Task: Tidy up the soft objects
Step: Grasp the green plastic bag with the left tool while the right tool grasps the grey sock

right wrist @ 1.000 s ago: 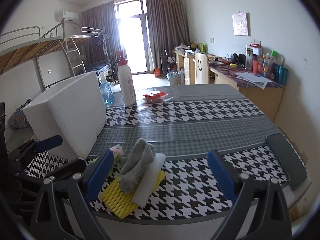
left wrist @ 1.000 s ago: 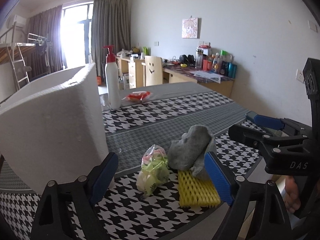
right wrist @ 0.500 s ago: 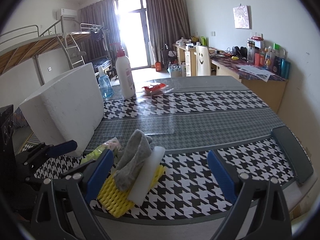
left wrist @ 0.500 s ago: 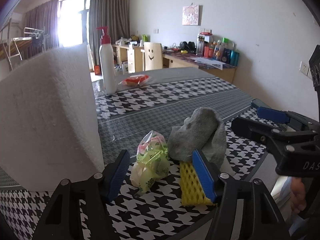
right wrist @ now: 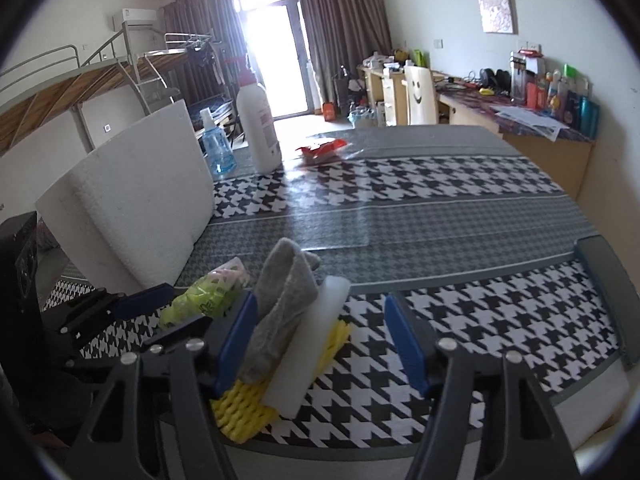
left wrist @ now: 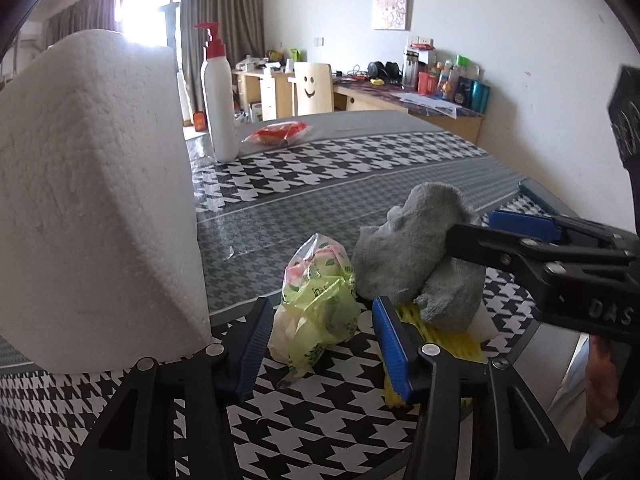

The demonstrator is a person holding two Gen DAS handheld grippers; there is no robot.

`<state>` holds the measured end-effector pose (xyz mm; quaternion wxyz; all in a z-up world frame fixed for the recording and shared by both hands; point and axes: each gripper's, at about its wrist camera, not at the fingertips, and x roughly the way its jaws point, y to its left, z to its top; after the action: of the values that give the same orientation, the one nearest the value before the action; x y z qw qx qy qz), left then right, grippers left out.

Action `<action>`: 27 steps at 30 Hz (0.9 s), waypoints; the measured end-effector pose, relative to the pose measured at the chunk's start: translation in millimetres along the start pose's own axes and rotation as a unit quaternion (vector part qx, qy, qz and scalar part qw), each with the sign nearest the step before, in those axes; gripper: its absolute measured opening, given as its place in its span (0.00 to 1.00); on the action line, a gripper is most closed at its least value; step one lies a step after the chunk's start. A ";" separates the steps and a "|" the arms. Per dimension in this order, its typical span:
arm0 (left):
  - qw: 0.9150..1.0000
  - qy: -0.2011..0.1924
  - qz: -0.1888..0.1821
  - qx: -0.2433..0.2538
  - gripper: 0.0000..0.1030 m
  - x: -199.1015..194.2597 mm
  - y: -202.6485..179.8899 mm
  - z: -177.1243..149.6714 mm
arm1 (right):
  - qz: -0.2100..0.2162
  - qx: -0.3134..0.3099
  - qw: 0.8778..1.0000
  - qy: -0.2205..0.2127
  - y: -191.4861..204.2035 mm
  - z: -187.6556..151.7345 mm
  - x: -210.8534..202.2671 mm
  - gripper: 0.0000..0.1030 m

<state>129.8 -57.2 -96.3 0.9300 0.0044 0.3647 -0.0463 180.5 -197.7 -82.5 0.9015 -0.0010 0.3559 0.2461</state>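
A crumpled green plastic bag point(left wrist: 316, 300) lies on the houndstooth table, between the open blue pads of my left gripper point(left wrist: 322, 340), which do not touch it. It also shows in the right wrist view point(right wrist: 204, 298). Right of it a grey cloth point(left wrist: 420, 256) rests on a white foam block point(right wrist: 308, 344) and a yellow foam net point(right wrist: 244, 408). My right gripper point(right wrist: 320, 344) is open around the cloth and white block; it also shows in the left wrist view point(left wrist: 520, 236), its fingers beside the cloth.
A big white styrofoam box point(left wrist: 92, 200) stands at the left, close to the bag. A white pump bottle point(left wrist: 218, 96), a blue spray bottle point(right wrist: 214, 144) and a red packet point(left wrist: 278, 134) stand at the far side. The table's front edge point(right wrist: 320, 452) is near.
Both grippers have moved forward and down to the pile. Both have narrowed, the left around the green bag, the right around the cloth and white block.
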 end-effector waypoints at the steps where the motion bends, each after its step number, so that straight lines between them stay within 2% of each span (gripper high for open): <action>1: 1.000 0.003 0.000 0.002 0.48 1.1 0.0 0.1 | 0.005 0.001 1.000 0.005 0.4 0.9 3.2 0.63; 3: 1.000 0.007 -0.003 0.001 0.43 3.3 0.6 -0.1 | 0.008 -0.001 1.000 0.015 2.0 1.9 7.6 0.59; 9: 1.000 0.015 -0.004 -0.002 0.41 7.2 2.9 -1.2 | 0.015 -0.011 1.000 0.024 8.7 1.0 14.5 0.57; 13: 1.000 0.018 -0.010 0.000 0.41 9.0 3.0 -1.8 | 0.016 -0.008 0.999 0.030 7.7 1.3 16.8 0.51; 14: 1.000 0.019 -0.013 0.000 0.37 9.6 2.8 -1.7 | 0.016 -0.008 0.999 0.030 8.1 1.1 16.7 0.50; 15: 1.000 0.021 -0.014 0.001 0.32 10.8 2.5 -1.4 | 0.017 -0.009 0.999 0.031 8.6 0.9 16.7 0.47; 19: 1.000 0.020 -0.018 0.000 0.28 11.2 3.1 -0.7 | 0.016 -0.012 0.999 0.033 11.2 -1.1 17.3 0.35; 22: 1.000 0.020 -0.020 -0.001 0.25 11.1 2.7 -0.7 | 0.017 -0.014 0.999 0.030 12.7 -1.5 16.2 0.31; 27: 1.000 0.016 -0.026 -0.002 0.22 7.7 4.5 -1.3 | 0.019 -0.014 0.999 0.028 13.9 -2.5 14.5 0.20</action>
<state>135.0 -53.3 -102.7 0.9225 -0.0061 0.3795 -0.0696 181.8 -179.6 -91.2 0.8863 -0.0143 0.3776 0.2679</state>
